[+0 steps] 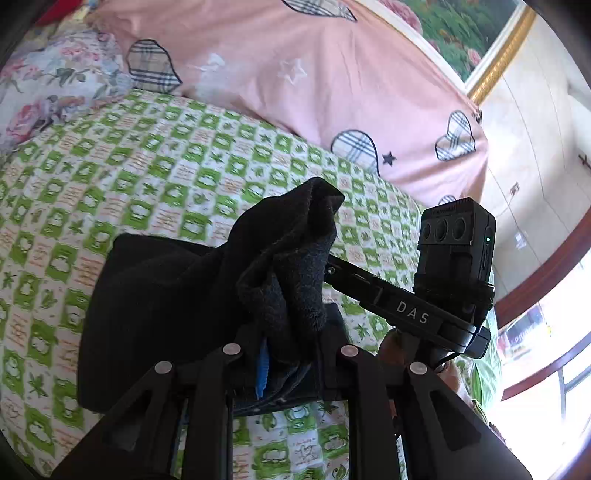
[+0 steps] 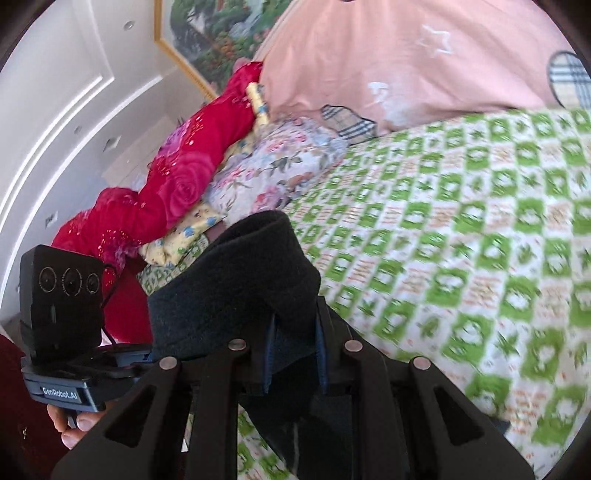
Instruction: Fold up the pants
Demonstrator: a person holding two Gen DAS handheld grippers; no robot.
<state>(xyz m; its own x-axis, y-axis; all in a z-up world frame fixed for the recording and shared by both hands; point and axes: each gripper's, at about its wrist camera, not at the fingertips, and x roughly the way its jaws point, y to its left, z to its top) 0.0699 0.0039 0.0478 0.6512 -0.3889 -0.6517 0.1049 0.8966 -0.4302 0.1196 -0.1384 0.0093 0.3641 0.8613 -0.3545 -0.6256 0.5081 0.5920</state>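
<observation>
Black fleece pants lie partly on the green-checked bed sheet, with one end bunched and lifted. My left gripper is shut on a bunch of this black fabric, which rises above its fingers. In the left wrist view the other gripper's body is close on the right. In the right wrist view my right gripper is shut on a thick fold of the pants, held above the sheet. The left gripper's body shows at the left there.
A pink quilt with plaid hearts lies across the head of the bed. A floral pillow and a red rose-patterned blanket are piled at one side. A framed picture hangs on the wall. A window is nearby.
</observation>
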